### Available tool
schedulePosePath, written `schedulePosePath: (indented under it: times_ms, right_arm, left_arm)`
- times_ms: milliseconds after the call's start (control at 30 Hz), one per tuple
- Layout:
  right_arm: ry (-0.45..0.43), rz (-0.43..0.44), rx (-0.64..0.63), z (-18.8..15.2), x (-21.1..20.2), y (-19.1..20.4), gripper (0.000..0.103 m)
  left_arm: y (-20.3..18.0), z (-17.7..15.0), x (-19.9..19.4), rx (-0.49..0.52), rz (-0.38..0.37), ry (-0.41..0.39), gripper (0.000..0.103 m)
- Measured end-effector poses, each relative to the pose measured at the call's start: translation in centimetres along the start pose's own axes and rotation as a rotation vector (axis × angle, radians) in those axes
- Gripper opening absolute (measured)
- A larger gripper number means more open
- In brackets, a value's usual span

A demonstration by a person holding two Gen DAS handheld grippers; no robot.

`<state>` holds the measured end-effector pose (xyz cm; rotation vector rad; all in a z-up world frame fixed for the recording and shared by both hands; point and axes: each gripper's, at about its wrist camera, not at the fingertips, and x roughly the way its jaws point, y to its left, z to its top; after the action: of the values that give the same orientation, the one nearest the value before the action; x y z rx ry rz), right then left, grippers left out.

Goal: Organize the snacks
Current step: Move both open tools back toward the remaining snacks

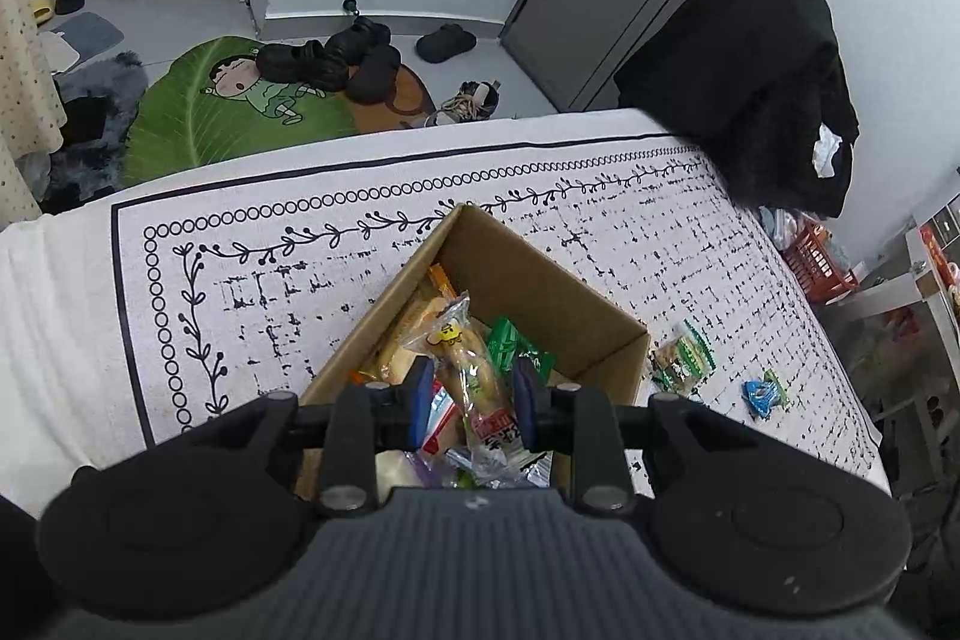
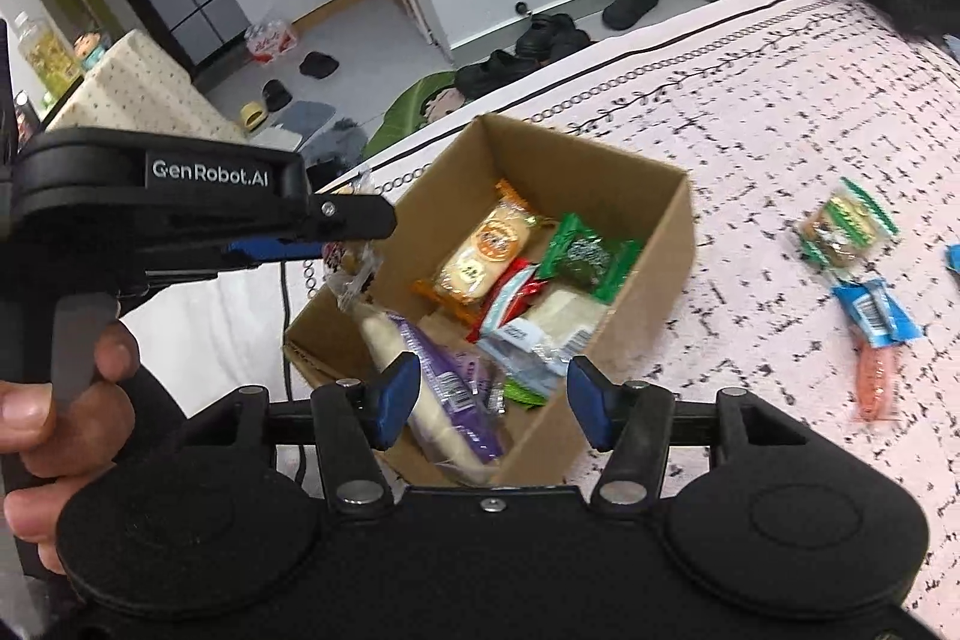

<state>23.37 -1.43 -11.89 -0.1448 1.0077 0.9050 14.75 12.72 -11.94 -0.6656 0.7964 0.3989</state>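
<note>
Left gripper (image 1: 471, 403) is clamped on a clear-wrapped bread stick (image 1: 465, 364), held over the cardboard box (image 1: 558, 298); stick's long axis runs straight out along the fingers, tip toward the far box wall. Drop is straight down (box directly beneath, judging by both views). Right gripper (image 2: 489, 400) is wide open, holding nothing, hovering at the box's near-right corner. Leftovers on the patterned tabletop (image 2: 750, 160), right of the box: green-edged cookie pack (image 2: 843, 229), blue packet (image 2: 879, 313), orange sausage (image 2: 876, 382). Right gripper is nearer those.
</note>
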Motion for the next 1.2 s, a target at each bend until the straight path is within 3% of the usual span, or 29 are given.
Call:
schedulePosePath:
  times_ms: [133, 200, 300, 600, 933, 1200]
  right_arm:
    - [-0.007, -0.021, 0.019, -0.1, -0.3, -1.1, 0.054]
    - [-0.014, -0.032, 0.033, -0.3, -0.6, -1.9, 0.054]
    - [-0.023, -0.054, 0.060, -0.6, -1.1, -3.3, 0.054]
    - [-0.045, -0.125, 0.175, -2.1, -2.8, -8.4, 0.058]
    - [-0.104, -0.210, 0.275, -3.4, -5.4, -13.1, 0.076]
    - [-0.140, -0.246, 0.320, -4.1, -7.3, -16.3, 0.078]
  left_arm:
    - [-0.2, 0.0, 0.5, -0.009, 0.019, 0.016, 0.035]
    - [-0.3, 0.0, 0.8, -0.019, 0.049, 0.022, 0.048]
    - [-0.3, 0.0, 1.1, -0.029, 0.071, 0.021, 0.057]
    - [-1.9, -0.4, 1.6, 0.005, 0.077, 0.050, 0.066]
    - [-6.9, -2.1, 2.2, 0.125, 0.019, 0.068, 0.071]
    - [-10.4, -3.2, 3.2, 0.141, -0.042, 0.083, 0.071]
